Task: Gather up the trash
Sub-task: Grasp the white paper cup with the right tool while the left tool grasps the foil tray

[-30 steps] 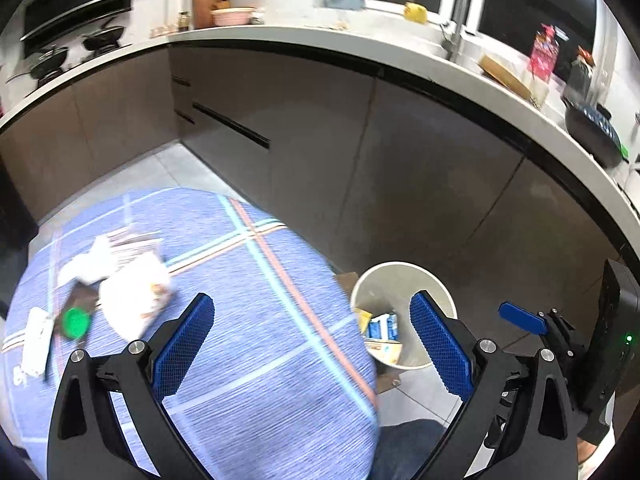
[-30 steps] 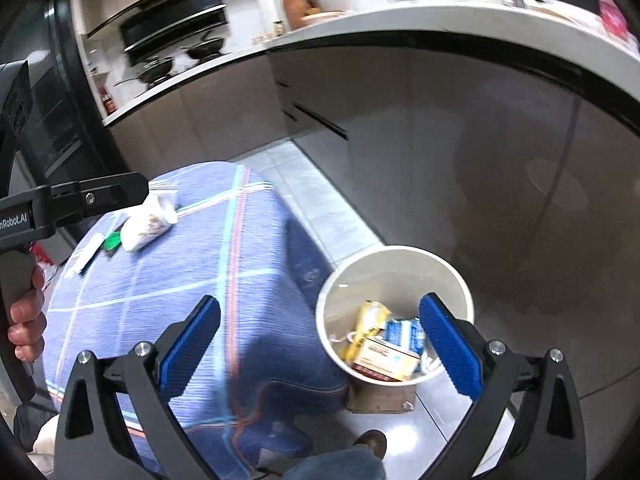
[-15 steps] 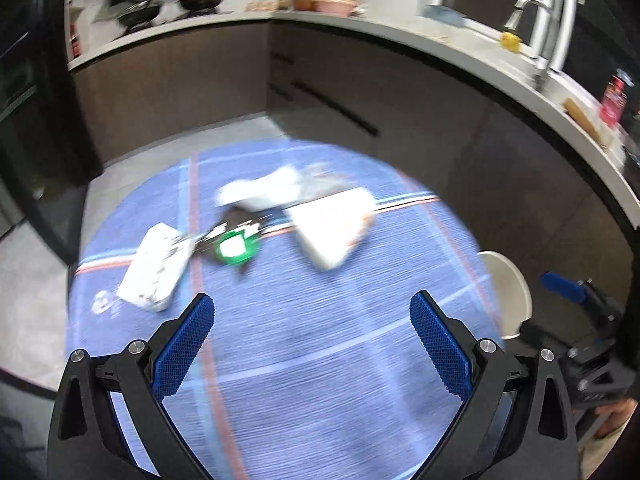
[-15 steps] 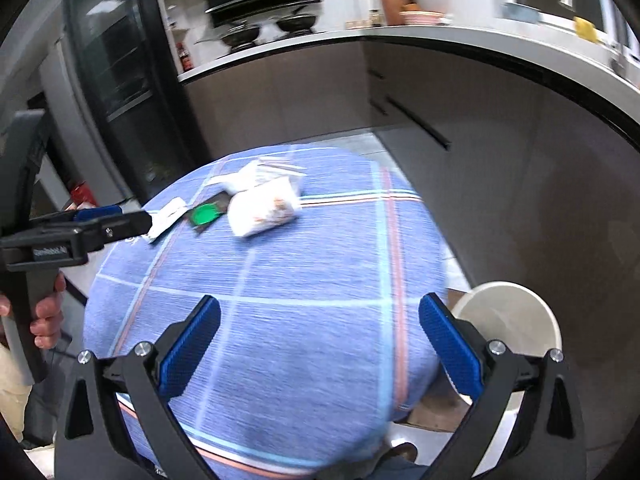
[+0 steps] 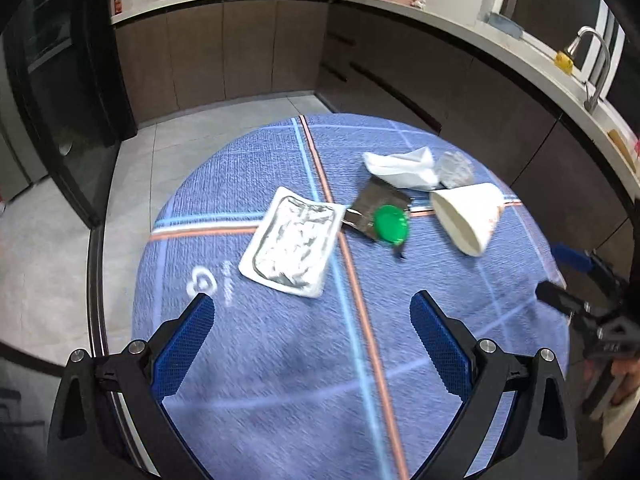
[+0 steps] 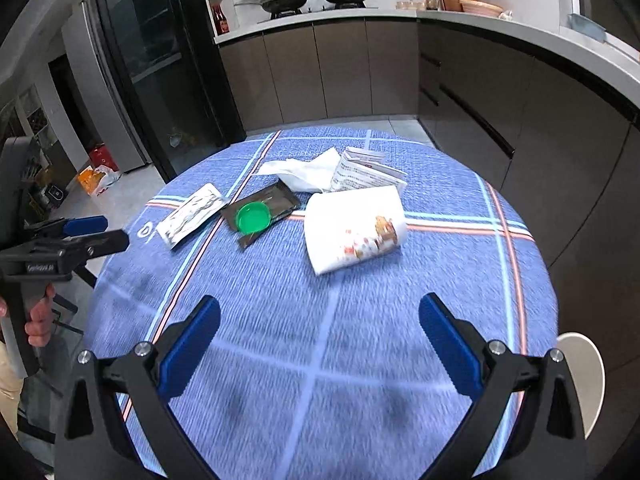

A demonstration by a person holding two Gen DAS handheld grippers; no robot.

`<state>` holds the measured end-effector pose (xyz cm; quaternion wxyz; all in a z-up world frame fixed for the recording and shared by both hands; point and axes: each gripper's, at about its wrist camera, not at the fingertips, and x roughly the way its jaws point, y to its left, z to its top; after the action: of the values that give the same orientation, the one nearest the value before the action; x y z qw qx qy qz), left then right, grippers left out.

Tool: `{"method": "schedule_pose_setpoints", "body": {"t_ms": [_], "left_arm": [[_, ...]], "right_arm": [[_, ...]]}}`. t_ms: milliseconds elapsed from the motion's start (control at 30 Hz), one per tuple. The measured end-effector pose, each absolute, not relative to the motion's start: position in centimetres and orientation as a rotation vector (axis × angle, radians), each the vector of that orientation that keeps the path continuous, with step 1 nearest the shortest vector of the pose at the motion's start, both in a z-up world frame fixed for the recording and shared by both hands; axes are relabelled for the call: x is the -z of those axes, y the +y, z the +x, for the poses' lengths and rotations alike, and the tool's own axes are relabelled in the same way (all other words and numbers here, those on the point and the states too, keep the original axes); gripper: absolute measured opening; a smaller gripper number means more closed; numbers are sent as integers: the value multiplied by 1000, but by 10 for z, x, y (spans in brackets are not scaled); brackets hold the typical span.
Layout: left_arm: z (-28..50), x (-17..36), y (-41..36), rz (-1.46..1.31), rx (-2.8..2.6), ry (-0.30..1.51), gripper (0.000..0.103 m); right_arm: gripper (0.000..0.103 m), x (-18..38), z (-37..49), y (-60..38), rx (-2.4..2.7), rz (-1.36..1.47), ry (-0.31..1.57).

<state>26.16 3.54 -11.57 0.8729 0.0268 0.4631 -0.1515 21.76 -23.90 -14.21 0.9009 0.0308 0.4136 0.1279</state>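
Observation:
Trash lies on a round table with a blue checked cloth (image 5: 280, 380) (image 6: 440, 280): a silver foil blister tray (image 5: 292, 246) (image 6: 192, 214), a green lid (image 5: 390, 224) (image 6: 253, 218) on a dark wrapper (image 5: 378, 202) (image 6: 264, 210), a crumpled white tissue (image 5: 400, 168) (image 6: 304, 172), a tipped white paper cup (image 5: 470, 216) (image 6: 354, 228) and a printed packet (image 6: 366, 172). My left gripper (image 5: 312, 340) hovers open over the near cloth, short of the tray. My right gripper (image 6: 320, 340) is open too, short of the cup. Both are empty.
A white bin's rim (image 6: 580, 380) shows beside the table at lower right. Dark kitchen cabinets (image 6: 340, 68) and a grey counter (image 5: 440, 20) curve round behind. A black fridge (image 6: 160, 60) stands at left. Tiled floor (image 5: 60, 240) lies beyond the table's left edge.
Both grippers have swung away from the bin and back over the table. The trash pile now sits ahead of them, closer than half a second ago. Both stay open and empty.

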Motion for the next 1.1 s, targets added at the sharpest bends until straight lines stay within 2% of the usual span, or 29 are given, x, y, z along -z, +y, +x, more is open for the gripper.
{"method": "schedule_pose_setpoints", "body": {"t_ms": [367,633,667,733,967,1100], "left_arm": [[317,148,28,128,353,1037,95],[337,167,18,148,360,1084,95],[338,168,18,146,360,1088,95],[342,171,17,140,358,1099,95],[348,178,13,138,351,1108,95],[351,178,13,133,326,1110,84]], "right_arm": [[100,164,293,-231,-225,-30,874],[100,183,307,-228,-201,-67,911],[99,185,307,-227,-200,-69,915],[83,187,307,-226,-196,-68,927],[83,176,287,-230,-160,-44,890],[83,170,273,-228,-170,-51,872]]}}
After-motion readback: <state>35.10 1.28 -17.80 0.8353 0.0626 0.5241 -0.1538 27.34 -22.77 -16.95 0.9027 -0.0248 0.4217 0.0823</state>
